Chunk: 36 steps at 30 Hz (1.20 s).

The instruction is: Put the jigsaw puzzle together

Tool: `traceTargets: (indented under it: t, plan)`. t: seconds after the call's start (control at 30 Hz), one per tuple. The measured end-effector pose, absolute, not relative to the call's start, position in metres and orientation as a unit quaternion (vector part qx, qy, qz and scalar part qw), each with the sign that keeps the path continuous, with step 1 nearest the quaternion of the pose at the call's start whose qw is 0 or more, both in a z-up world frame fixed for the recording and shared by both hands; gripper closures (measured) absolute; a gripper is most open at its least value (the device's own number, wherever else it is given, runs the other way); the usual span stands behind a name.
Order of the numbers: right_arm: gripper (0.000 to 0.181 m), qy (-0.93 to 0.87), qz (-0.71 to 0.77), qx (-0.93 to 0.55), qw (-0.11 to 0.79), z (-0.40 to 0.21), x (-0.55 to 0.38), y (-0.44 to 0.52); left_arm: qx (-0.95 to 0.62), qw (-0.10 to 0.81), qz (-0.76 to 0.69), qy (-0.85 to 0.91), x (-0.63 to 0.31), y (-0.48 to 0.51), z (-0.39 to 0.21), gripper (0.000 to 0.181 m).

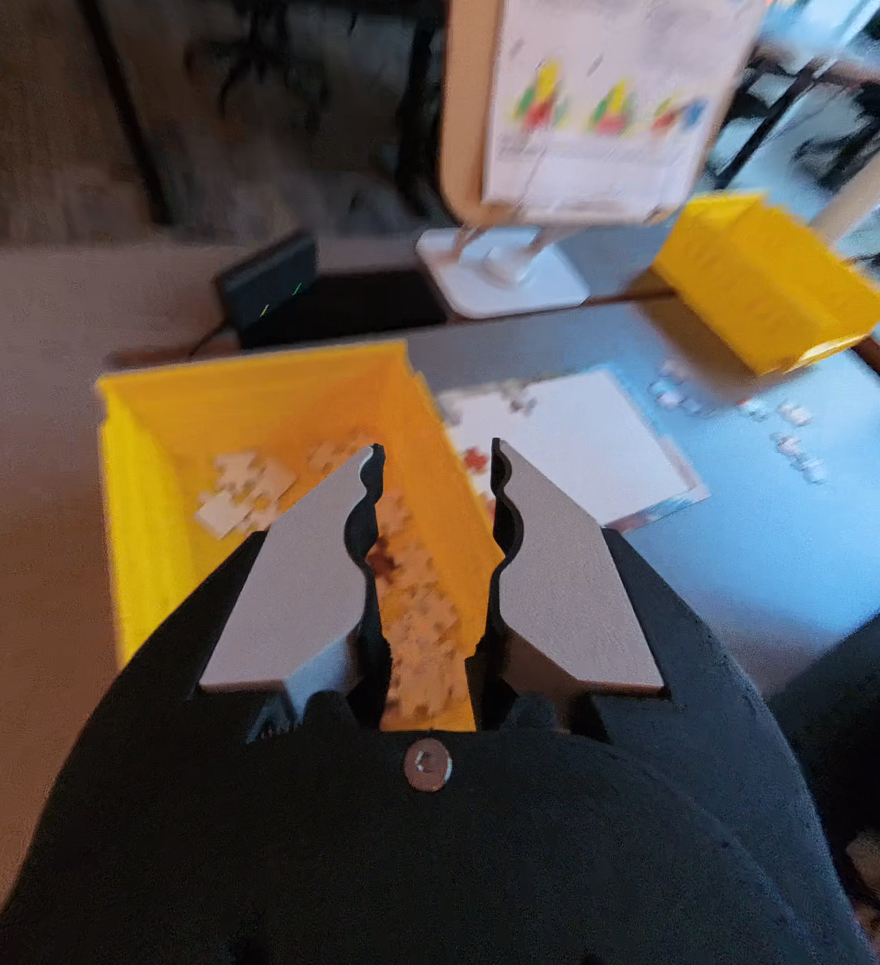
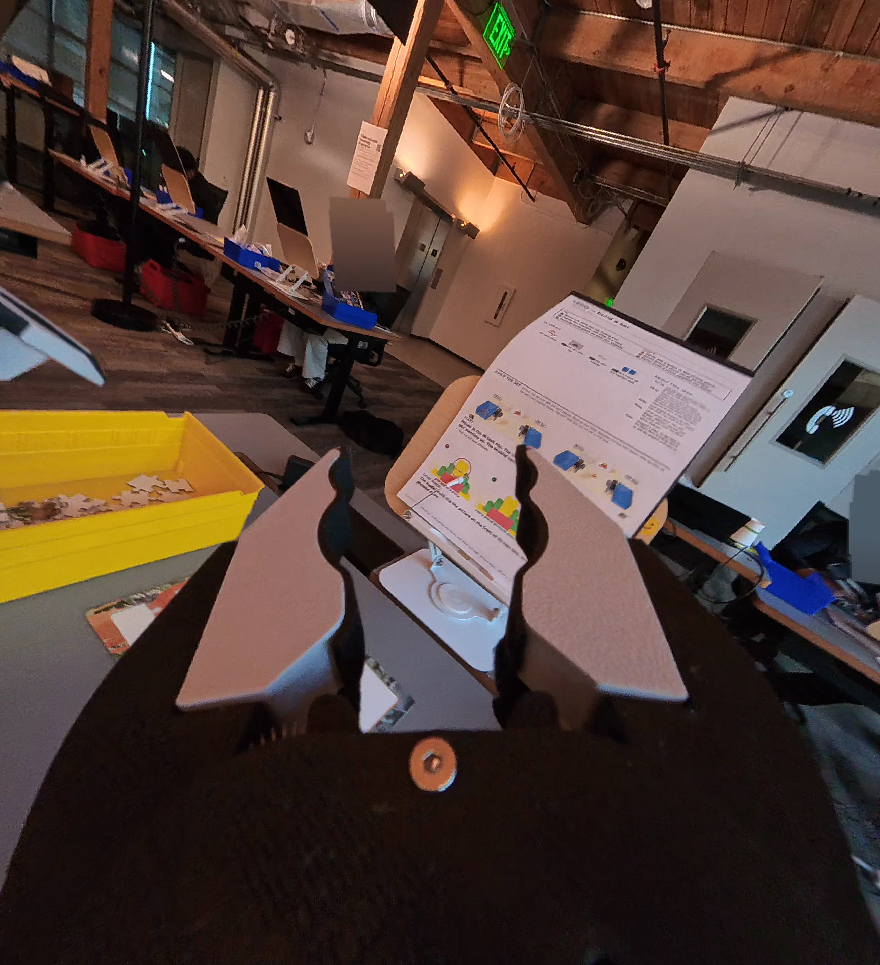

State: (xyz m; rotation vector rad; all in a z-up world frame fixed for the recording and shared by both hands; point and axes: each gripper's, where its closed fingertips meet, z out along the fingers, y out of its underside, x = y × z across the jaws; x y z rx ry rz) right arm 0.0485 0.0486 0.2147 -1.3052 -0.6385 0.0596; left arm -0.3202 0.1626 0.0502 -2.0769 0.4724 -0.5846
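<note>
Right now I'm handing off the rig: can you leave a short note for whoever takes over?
Left tongs: open, empty, above the yellow bin of loose puzzle pieces.
Right tongs: open, empty, raised and aimed at the instruction sheet on its stand, not at the work.
Puzzle board lies on the grey table right of the bin; only a few pieces seem placed along its left edge. More loose pieces lie on the table beyond it. A second yellow bin sits farther back.
Left: nearly the whole puzzle.
</note>
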Motion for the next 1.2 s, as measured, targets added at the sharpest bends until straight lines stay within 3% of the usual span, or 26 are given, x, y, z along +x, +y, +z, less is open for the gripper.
traceTargets:
  t: [0.1,0.37,0.5,0.7,0.83,0.9,1.03,1.2]
  plan:
    - [0.122,-0.271,0.067,-0.589,0.758,0.203,0.051,0.064,-0.877,0.394,-0.186,0.201,-0.340,0.175,0.014,0.147]
    - [0.108,-0.308,0.012,-0.699,0.645,0.125,0.056,0.120,-0.913,0.294,-0.155,0.236,-0.349,0.218,-0.084,0.137]
    - [0.107,-0.325,-0.017,-0.705,0.630,0.114,0.054,0.125,-0.910,0.309,-0.136,0.240,-0.348,0.236,-0.100,0.128]
    - [0.108,-0.328,-0.034,-0.701,0.632,0.115,0.058,0.124,-0.932,0.261,-0.075,0.239,-0.363,0.236,-0.125,0.117]
    - [0.108,-0.326,-0.032,-0.701,0.633,0.116,0.061,0.123,-0.943,0.231,-0.050,0.234,-0.369,0.236,-0.140,0.121]
    - [0.109,-0.325,-0.035,-0.701,0.634,0.117,0.063,0.122,-0.949,0.239,-0.025,0.206,-0.379,0.243,-0.139,0.132]
    - [0.109,-0.325,-0.035,-0.701,0.634,0.117,0.064,0.123,-0.951,0.270,-0.086,0.120,-0.378,0.253,-0.126,0.144]
    - [0.109,-0.331,-0.045,-0.707,0.624,0.111,0.067,0.125,-0.918,0.298,-0.253,0.062,-0.352,0.260,-0.101,0.142]
